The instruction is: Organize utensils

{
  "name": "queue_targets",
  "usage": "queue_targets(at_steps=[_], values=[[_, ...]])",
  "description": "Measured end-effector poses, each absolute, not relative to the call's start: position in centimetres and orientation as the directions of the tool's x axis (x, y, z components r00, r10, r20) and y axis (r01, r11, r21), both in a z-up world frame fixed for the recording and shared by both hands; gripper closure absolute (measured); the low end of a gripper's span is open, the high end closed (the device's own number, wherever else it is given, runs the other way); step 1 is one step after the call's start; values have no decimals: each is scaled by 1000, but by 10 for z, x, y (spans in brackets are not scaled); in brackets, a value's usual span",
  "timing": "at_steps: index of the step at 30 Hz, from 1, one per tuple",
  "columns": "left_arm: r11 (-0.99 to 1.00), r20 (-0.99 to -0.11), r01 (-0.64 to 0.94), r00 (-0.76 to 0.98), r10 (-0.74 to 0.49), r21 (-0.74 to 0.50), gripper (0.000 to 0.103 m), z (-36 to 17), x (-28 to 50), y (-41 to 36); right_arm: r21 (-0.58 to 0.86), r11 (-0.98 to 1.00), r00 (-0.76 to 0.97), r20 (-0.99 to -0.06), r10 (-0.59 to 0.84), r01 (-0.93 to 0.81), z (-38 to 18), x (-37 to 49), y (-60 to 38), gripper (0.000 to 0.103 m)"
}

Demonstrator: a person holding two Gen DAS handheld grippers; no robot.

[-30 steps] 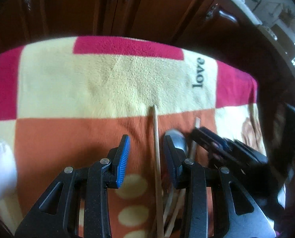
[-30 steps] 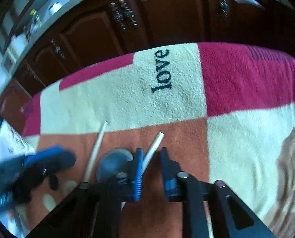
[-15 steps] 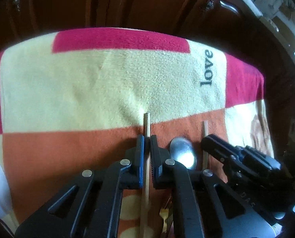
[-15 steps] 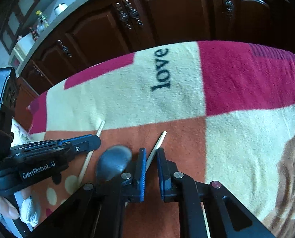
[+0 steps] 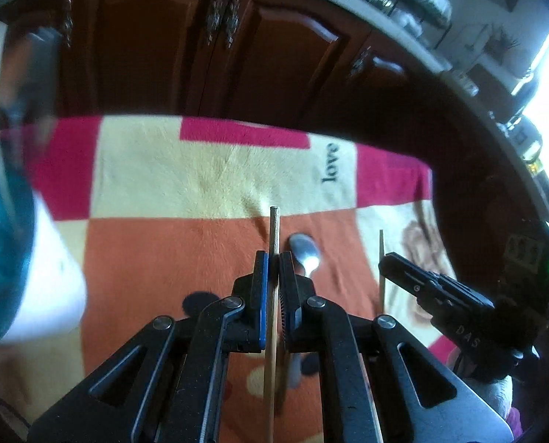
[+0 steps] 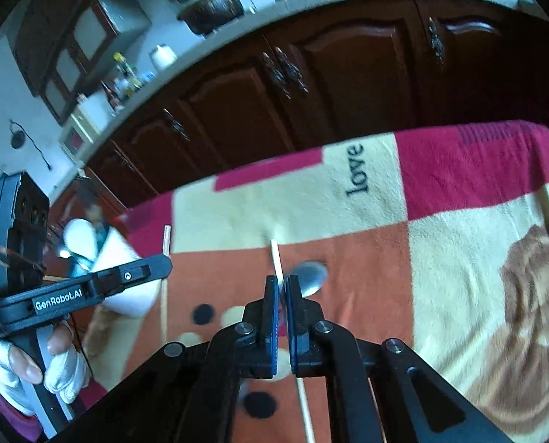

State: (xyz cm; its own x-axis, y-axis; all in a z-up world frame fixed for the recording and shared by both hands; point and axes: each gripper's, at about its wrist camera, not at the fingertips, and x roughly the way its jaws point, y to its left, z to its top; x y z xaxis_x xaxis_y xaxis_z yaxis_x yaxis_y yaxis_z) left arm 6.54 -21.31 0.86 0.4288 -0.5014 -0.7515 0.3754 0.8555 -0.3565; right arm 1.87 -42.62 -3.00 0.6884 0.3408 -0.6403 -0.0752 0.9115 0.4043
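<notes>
Both grippers, left (image 5: 272, 258) and right (image 6: 281, 284), each pinching a thin wooden chopstick (image 5: 273, 232) (image 6: 276, 258): lift level, clear of the metal spoon (image 5: 304, 251).

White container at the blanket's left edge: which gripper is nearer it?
Left. The left gripper, shut on a chopstick, is close beside the white container; the right gripper, shut on the other chopstick, is farther right, by the spoon.

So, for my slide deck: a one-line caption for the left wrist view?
Left gripper shut on a chopstick above the patchwork blanket, spoon lying beside it.
</notes>
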Motion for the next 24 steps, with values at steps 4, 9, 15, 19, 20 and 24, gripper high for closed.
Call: queue_targets(at_steps=[4, 9, 15, 19, 20, 24], values=[[851, -721, 397, 469, -509, -343, 99, 29, 39, -203, 392, 913, 705, -616, 352, -113, -10, -4, -411, 99], [849, -694, 407, 502, -515, -336, 99, 46, 15, -186, 373, 916, 721, -593, 359, -149, 10, -27, -398, 99], [844, -669, 406, 522, -530, -351, 99, 61, -8, -167, 361, 914, 728, -576, 373, -183, 24, -46, -384, 101], [841, -652, 411, 536, -536, -353, 99, 72, -19, -157, 355, 913, 733, -564, 380, -200, 32, -53, -376, 101], [842, -648, 413, 543, -535, -349, 99, 75, -20, -154, 350, 914, 735, -561, 380, -205, 35, -54, -374, 101], [849, -641, 396, 560, -525, -350, 99, 78, -22, -145, 299, 933, 720, -602, 346, -199, 34, -47, -367, 101]])
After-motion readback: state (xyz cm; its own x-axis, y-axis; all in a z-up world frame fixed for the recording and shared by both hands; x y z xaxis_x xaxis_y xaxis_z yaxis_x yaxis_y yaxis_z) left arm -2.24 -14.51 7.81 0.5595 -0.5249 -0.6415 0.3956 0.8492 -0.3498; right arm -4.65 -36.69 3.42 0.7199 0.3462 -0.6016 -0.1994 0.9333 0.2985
